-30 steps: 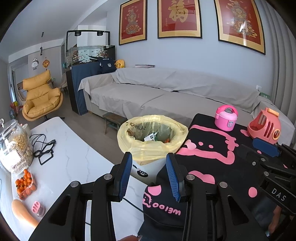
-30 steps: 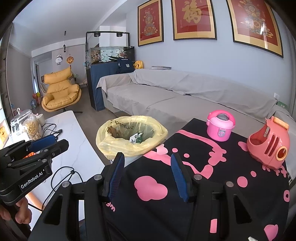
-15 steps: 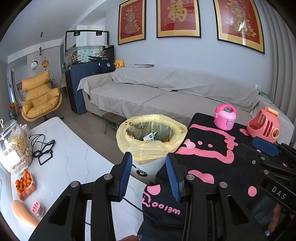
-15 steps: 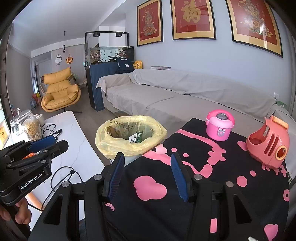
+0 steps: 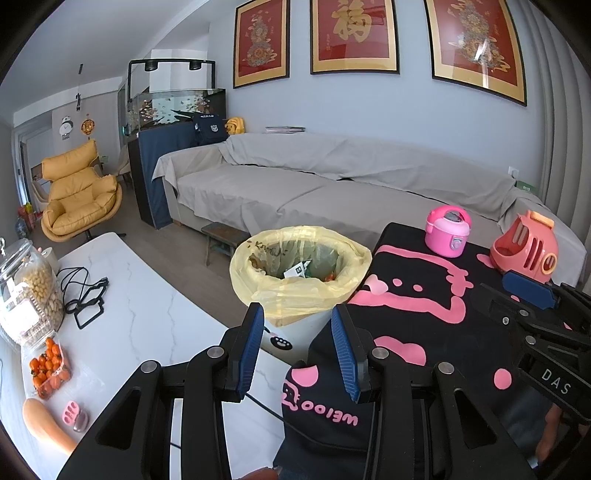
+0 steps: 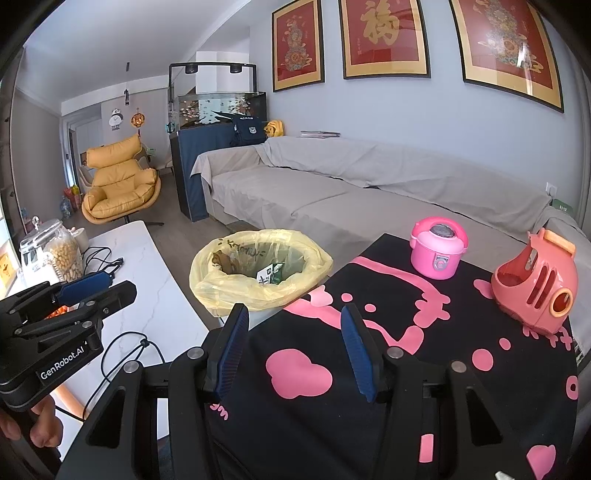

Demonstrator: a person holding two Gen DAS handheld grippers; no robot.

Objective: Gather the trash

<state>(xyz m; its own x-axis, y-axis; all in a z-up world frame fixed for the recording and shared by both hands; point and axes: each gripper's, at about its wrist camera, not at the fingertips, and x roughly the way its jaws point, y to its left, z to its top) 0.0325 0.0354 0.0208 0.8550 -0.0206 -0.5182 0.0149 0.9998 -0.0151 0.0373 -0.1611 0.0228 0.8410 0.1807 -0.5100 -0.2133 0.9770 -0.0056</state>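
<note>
Two hand-held grippers are in the scene: the left hand-held gripper (image 5: 297, 347) and the right hand-held gripper (image 6: 291, 349), each with two blue-padded fingers standing apart with nothing between them.

One bin (image 5: 301, 275) with one yellow bag stands between two benches: one white marble bench (image 5: 147, 310) on the left and one bench under a black and pink cloth (image 6: 388, 332) on the right.

On the right bench stand two toys: one pink rice cooker (image 6: 437, 253) and one orange toy (image 6: 535, 284).

On the left bench are one glass jar (image 5: 26, 291), one tub of small orange fruit (image 5: 48, 365) and one black cable (image 5: 83, 291).

On the far wall hang three framed pictures (image 5: 354, 35). There is one grey sofa (image 5: 295, 192) and one yellow armchair (image 5: 79, 192).
</note>
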